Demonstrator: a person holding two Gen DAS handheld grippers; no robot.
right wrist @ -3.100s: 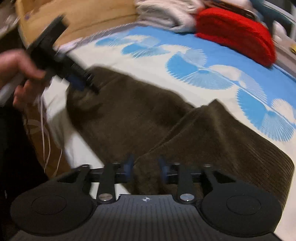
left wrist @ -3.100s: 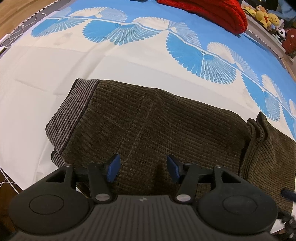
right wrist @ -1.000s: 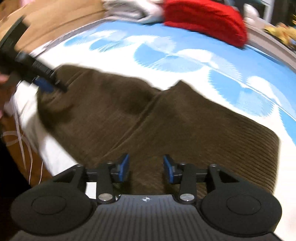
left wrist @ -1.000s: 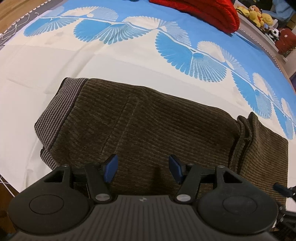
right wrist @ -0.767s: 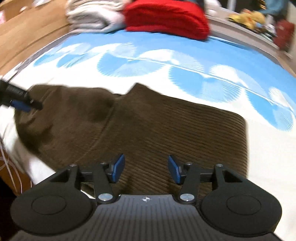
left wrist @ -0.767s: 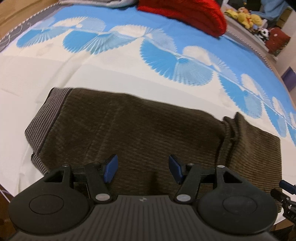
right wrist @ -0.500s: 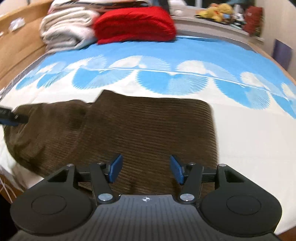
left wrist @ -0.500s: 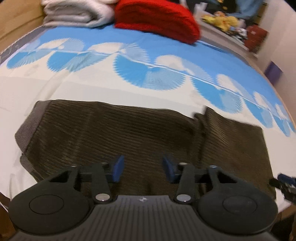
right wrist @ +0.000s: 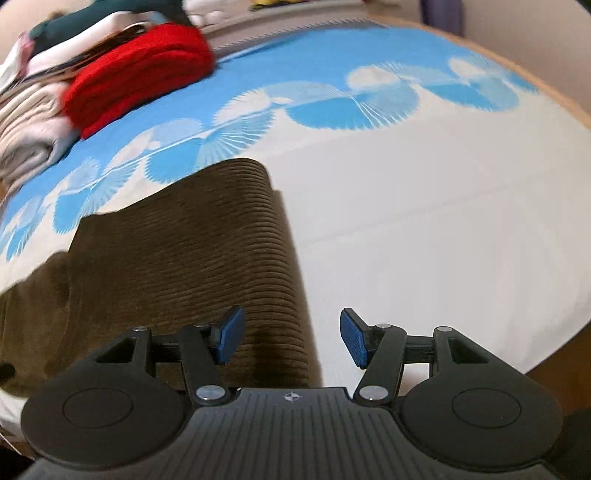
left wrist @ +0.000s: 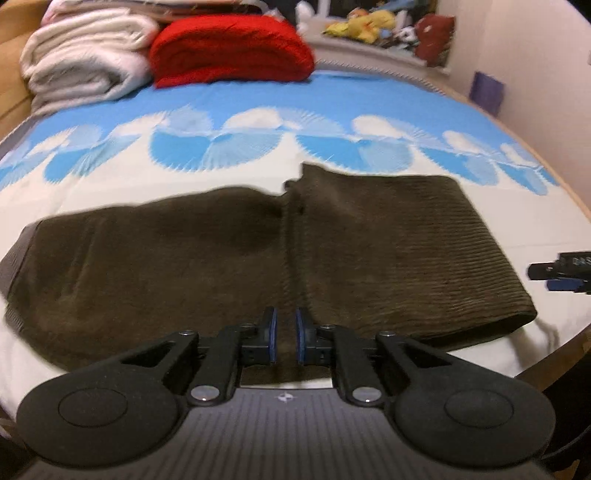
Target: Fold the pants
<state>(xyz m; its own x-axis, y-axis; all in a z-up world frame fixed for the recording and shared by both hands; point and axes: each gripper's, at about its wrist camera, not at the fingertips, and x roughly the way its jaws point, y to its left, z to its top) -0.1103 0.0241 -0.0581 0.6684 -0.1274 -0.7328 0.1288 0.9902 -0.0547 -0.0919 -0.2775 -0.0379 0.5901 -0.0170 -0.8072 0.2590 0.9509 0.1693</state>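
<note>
Brown corduroy pants (left wrist: 221,258) lie folded across the bed, grey waistband at the left and a raised fold ridge in the middle. My left gripper (left wrist: 285,334) hovers over their near edge at that ridge. Its jaws are closing and stand almost together, with no cloth clamped between them. In the right wrist view the pants (right wrist: 203,258) end in a straight right edge. My right gripper (right wrist: 291,339) stands open over that edge, the left pad above cloth, the right pad above sheet. The right gripper (left wrist: 557,275) also shows at the far right of the left wrist view.
The bedsheet (left wrist: 369,122) is white near me and blue with fan patterns farther back. A red folded blanket (left wrist: 229,48) and white folded blankets (left wrist: 85,55) lie at the head. Plush toys (left wrist: 369,22) sit on a ledge. The bed's wooden edge (right wrist: 554,99) runs along the right.
Both grippers have swept right along the pants. The left jaws have narrowed from wide open to almost together. The right gripper now reaches the pants' right end, and its jaws stand wider.
</note>
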